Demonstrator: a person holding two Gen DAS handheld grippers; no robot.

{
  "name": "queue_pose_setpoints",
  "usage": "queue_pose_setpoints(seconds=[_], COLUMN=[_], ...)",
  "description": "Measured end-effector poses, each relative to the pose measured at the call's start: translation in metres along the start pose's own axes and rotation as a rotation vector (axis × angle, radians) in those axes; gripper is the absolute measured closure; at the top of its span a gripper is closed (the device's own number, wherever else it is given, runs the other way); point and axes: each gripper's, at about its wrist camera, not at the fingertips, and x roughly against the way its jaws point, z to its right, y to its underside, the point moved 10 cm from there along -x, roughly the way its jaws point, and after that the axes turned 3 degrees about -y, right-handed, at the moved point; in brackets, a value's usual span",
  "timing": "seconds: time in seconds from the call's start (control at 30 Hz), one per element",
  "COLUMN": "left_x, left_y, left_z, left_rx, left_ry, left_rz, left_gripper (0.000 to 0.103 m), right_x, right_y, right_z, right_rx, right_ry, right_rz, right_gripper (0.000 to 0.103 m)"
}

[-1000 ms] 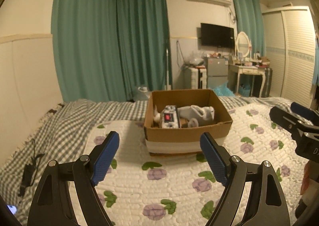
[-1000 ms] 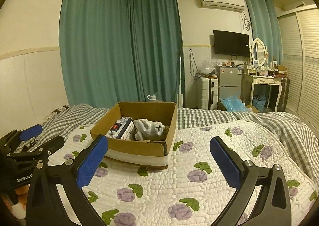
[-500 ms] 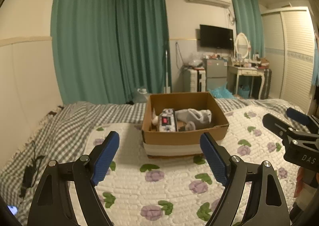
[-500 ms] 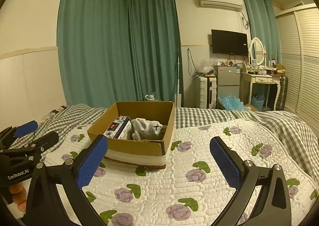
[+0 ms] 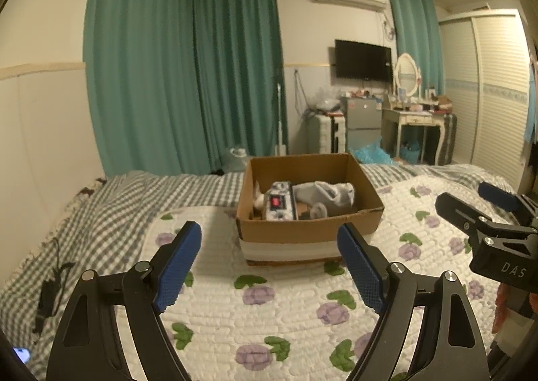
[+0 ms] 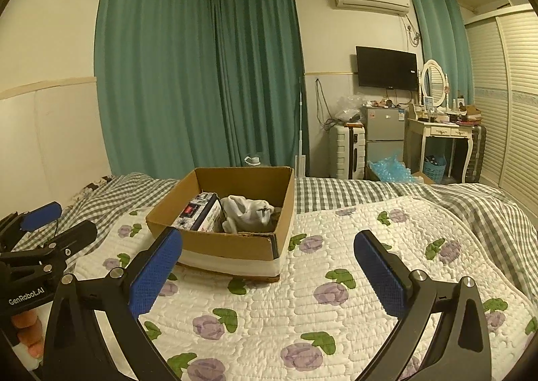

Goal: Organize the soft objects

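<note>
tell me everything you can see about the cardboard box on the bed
The cardboard box is brown, open-topped, with no flaps showing and a wide white band around its lower walls. It sits upright and flat on the floral quilt, apart from both open grippers. Inside lie a crumpled grey-white soft garment and a printed white package with a red patch, resting side by side against its walls.

Bed (image 6: 386,189) with checked cover, floral quilt (image 6: 336,297) spread over it, cardboard box (image 6: 232,246) on quilt
</note>
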Motion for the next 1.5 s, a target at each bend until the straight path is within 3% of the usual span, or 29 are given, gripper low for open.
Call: queue_pose_setpoints(seconds=[1.5], left_x=[-0.0026], left_y=[0.0081], left_z=[-0.0053], left_rx=[0.009], left_ry=[0.010], left_rz=[-0.022], left_gripper=[0.019], right_x=[-0.0055], right_y=[0.0060], right_z=[-0.0089], right_rx=[0.017], right_ry=[-0.024], right_rz=[-0.020], right_gripper=[0.000])
